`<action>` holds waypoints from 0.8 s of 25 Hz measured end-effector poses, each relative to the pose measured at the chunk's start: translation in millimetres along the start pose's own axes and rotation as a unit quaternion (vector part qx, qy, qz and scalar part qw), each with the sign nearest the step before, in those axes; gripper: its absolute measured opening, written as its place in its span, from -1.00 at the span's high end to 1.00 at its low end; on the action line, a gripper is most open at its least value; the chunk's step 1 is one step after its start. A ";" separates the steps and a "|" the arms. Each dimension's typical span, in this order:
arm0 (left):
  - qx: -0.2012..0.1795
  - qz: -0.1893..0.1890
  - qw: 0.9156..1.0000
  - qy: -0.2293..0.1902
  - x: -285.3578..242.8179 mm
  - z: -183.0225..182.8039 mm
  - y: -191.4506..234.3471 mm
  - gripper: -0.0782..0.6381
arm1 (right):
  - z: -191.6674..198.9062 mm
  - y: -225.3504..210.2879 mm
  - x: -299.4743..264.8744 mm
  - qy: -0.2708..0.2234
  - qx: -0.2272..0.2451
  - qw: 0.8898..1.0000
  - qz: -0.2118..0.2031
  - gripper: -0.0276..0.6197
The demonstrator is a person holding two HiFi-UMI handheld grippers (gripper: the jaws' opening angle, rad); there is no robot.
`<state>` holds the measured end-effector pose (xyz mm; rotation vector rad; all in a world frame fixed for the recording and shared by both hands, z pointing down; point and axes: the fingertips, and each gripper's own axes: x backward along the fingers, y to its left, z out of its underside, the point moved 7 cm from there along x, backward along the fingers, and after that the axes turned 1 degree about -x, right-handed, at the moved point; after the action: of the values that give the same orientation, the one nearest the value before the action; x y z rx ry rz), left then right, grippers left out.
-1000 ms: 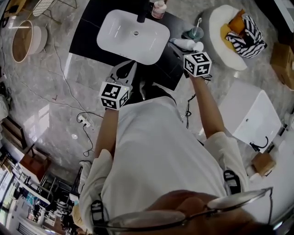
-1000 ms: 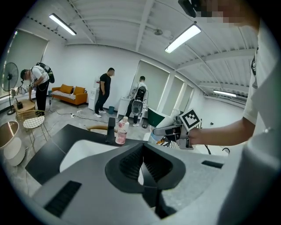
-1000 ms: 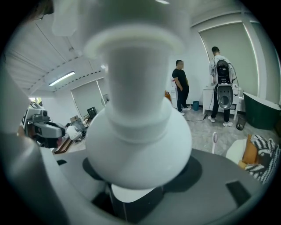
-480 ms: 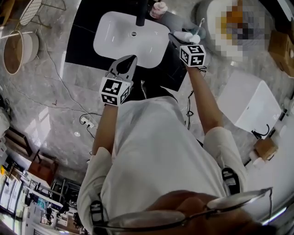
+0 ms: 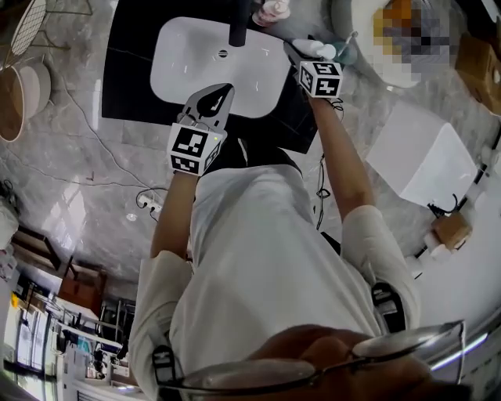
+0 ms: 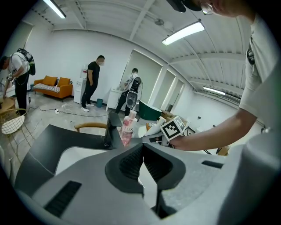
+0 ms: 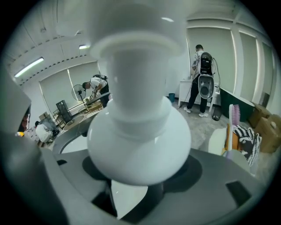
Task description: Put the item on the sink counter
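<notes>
My right gripper is shut on a white bottle and holds it over the back right corner of the black sink counter. In the right gripper view the white bottle fills the middle between the jaws of the right gripper. The left gripper hovers at the front rim of the white basin. Seen from its own camera, the left gripper is shut with nothing in it.
A dark faucet and a pink bottle stand behind the basin. Right of the held bottle is a cup with a toothbrush; the toothbrush shows close by. A white round basket and a white box lie to the right.
Both grippers have moved forward toward the sink. The right one has carried the white bottle further back over the counter, next to the cup.
</notes>
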<state>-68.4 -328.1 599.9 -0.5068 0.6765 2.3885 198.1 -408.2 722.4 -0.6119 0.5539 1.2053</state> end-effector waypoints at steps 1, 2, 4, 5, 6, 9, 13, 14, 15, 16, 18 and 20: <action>0.001 0.003 1.000 0.003 -2.6 0.6 2.3 0.77 | 1.8 -2.5 -5.5 0.003 -0.004 1.000 0.006 -0.06; 0.002 0.006 1.000 0.006 -5.0 1.6 4.5 0.77 | 3.6 -5.1 -10.5 0.006 -0.008 1.000 0.013 -0.06; 0.004 0.012 1.000 0.012 -9.5 3.3 8.6 0.77 | 6.7 -11.2 -19.3 0.012 -0.015 1.000 0.025 -0.06; 0.004 0.014 1.000 0.015 -11.6 3.9 10.5 0.77 | 8.0 -14.4 -23.1 0.014 -0.017 0.999 0.030 -0.06; 0.004 0.016 1.000 0.016 -13.6 4.4 12.2 0.77 | 9.6 -17.5 -26.7 0.017 -0.018 0.999 0.036 -0.06; 0.004 0.021 1.000 0.020 -17.3 5.2 17.1 0.77 | 15.2 -23.8 -35.5 0.027 -0.019 0.998 0.050 -0.06; 0.006 0.025 0.999 0.025 -21.3 5.0 24.9 0.77 | 19.9 -31.4 -45.4 0.034 -0.023 0.997 0.067 -0.06; 0.007 0.026 0.999 0.027 -22.2 5.3 26.7 0.77 | 20.7 -33.0 -47.6 0.036 -0.023 0.997 0.071 -0.06; 0.008 0.028 0.999 0.029 -23.0 5.8 28.5 0.77 | 21.4 -34.2 -49.6 0.037 -0.023 0.996 0.074 -0.06; 0.008 0.029 0.999 0.031 -23.8 6.4 30.1 0.77 | 22.3 -35.1 -51.6 0.039 -0.023 0.996 0.077 -0.06; 0.009 0.030 0.999 0.035 -25.2 8.1 33.1 0.77 | 24.1 -36.4 -55.1 0.041 -0.024 0.995 0.083 -0.06; 0.011 0.031 0.999 0.039 -26.3 10.0 35.5 0.77 | 25.6 -37.1 -57.3 0.040 -0.025 0.995 0.088 -0.06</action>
<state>-73.1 -358.5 633.1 -0.5792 0.7622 2.4267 220.3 -438.1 785.1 -0.6662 0.6576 1.3674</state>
